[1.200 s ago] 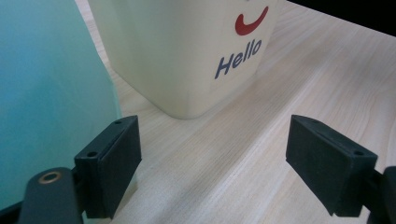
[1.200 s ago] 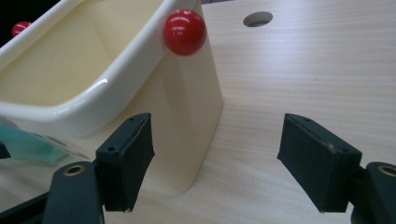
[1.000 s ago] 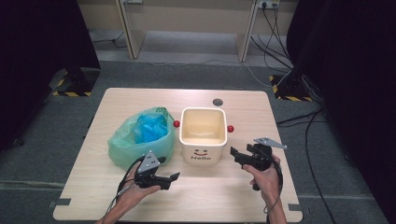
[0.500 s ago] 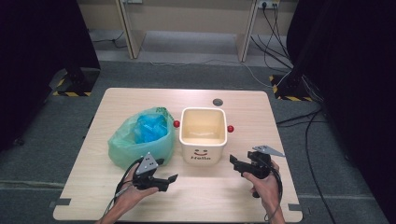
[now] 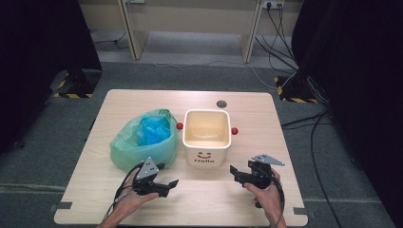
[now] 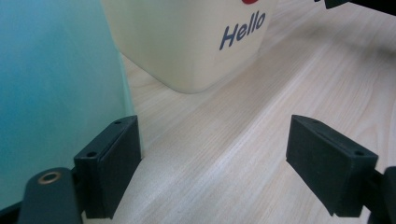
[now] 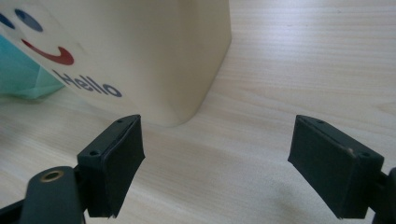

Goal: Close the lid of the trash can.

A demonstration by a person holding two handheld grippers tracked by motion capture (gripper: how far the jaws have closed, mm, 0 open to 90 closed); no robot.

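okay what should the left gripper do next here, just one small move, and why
Probably ease the left hand-held gripper forward-left onto the green bag. Its jaws stand open and empty, the bag's edge lies just beside the left jaw, and the cream bin stands empty alongside.

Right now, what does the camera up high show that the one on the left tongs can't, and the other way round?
High view alone: the whole table, the inside of the cream bin, its red knobs, the blue stuff in the green bag, both hands, the right tongs, the floor and cables. Left gripper view alone: the inner faces of the left tongs, standing wide open over bare wood. Both share: the bin's "Hello" side, the bag, the tabletop.
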